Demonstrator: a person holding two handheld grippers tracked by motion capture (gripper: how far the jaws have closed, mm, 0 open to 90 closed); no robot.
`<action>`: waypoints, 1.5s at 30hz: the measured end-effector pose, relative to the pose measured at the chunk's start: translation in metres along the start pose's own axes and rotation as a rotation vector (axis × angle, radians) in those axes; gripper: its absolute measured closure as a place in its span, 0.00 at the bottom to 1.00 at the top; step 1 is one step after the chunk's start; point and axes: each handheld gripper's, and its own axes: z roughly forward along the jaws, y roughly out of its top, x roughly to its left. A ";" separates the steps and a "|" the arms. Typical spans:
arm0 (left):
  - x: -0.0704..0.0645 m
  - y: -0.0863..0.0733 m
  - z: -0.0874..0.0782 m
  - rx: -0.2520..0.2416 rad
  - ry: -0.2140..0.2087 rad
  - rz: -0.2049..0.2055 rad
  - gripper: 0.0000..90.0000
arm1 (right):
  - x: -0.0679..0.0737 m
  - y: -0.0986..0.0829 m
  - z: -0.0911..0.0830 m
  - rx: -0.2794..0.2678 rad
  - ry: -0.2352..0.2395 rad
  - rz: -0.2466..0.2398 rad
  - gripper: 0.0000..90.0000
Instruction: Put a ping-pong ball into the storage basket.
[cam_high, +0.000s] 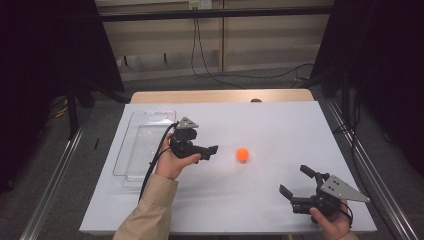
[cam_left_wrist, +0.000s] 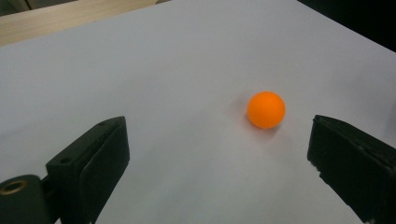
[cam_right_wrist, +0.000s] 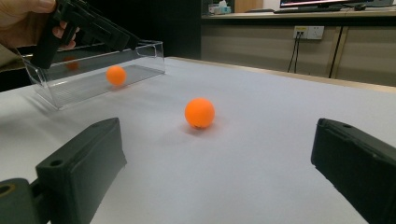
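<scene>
The orange ball (cam_high: 242, 154) rests on the table (cam_high: 280, 125) just ahead of the left gripper (cam_high: 212, 150) — jaws wide, nearer its right jaw, not touching.

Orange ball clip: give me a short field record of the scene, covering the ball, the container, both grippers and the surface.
ball: orange ball, lying free on the table, nothing touching it
container: clear plastic tray, at the table's left side, apart from the ball
left gripper: left gripper, open, pointed at the ball, just short of it
right gripper: right gripper, open, near the table's front right, farther from the ball
surface: white table
</scene>
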 end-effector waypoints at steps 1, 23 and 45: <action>-0.001 0.000 0.001 0.001 0.000 -0.001 0.06 | 0.000 0.000 0.000 0.001 0.000 -0.002 0.02; -0.013 -0.002 0.013 0.013 -0.008 0.031 0.06 | 0.000 0.000 0.000 0.000 -0.001 -0.003 0.02; -0.021 -0.006 0.027 0.018 -0.013 0.042 0.06 | 0.000 0.000 0.000 0.000 0.000 -0.005 0.02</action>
